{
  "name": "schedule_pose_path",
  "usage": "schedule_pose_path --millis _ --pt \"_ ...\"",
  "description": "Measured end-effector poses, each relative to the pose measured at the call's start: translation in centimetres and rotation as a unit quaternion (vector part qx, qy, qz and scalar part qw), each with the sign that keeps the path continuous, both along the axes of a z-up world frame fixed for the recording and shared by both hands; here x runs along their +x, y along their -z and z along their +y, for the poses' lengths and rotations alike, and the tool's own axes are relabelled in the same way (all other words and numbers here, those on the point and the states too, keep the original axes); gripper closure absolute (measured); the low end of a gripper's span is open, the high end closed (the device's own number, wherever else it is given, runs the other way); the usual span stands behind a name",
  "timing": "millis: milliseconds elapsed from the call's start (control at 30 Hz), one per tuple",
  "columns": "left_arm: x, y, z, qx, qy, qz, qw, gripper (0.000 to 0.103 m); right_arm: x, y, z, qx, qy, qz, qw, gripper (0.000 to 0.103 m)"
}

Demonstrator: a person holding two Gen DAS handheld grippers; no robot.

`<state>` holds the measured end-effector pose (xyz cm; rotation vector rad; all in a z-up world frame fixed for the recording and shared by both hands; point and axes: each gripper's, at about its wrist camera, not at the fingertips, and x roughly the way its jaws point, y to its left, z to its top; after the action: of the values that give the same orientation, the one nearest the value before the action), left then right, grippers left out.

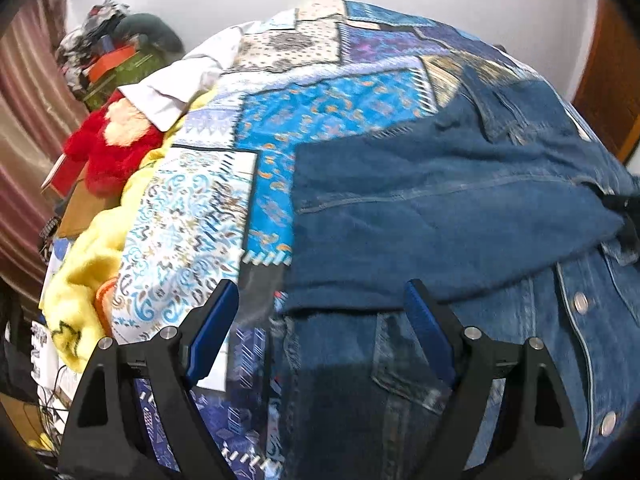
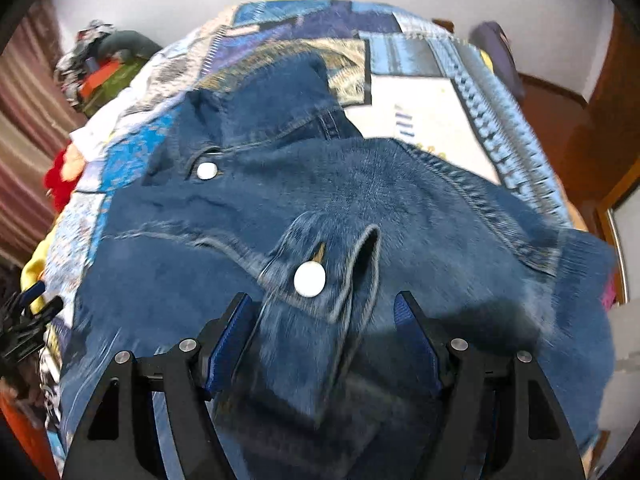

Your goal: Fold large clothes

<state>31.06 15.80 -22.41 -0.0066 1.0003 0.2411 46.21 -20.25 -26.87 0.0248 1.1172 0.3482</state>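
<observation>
Denim jacket (image 1: 452,216), dark blue with metal snap buttons, lies spread on a patchwork bedspread (image 1: 224,184) printed in blue, white and turquoise, covering the right half of the bed in the left wrist view and reaching toward its near edge. Along the left edge of the bed sit a yellow fleece blanket (image 1: 86,264), a red plush toy (image 1: 110,152) and a white folded cloth (image 1: 180,84); a pile of mixed items (image 1: 116,52) stands beyond the far left corner, against a striped curtain (image 1: 20,120). The left gripper (image 1: 322,312), black-framed with blue pads, hovers over the jacket's left border where denim meets bedspread; its jaws stand wide apart and hold nothing. A sleeve panel is folded across the jacket body, and two snap buttons (image 1: 581,303) show on the placket at the right. In the right wrist view, the buttoned sleeve cuff (image 2: 320,280), with a white-looking snap, lies between the fingers of the right gripper (image 2: 322,314); these jaws are also spread wide, and the pads are clear of the fabric on both sides. The collar (image 2: 276,100) lies toward the far edge of the bed. A brown wooden door (image 2: 592,120) stands at the right.
</observation>
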Motion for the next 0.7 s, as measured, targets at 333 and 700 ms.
schedule_pose_path --millis 333,700 --pt "2.2 -1.1 4.5 -0.047 -0.050 -0.006 0.9977 0.019 0.2 -3.0 2.1 -0.014 -0.038 -0.083 0.996 0.067" --pt "6.0 1.5 0.1 -0.060 0.016 0.033 0.9975 0.019 -2.5 -7.7 0.2 -0.069 -0.045 -0.147 0.986 0.067"
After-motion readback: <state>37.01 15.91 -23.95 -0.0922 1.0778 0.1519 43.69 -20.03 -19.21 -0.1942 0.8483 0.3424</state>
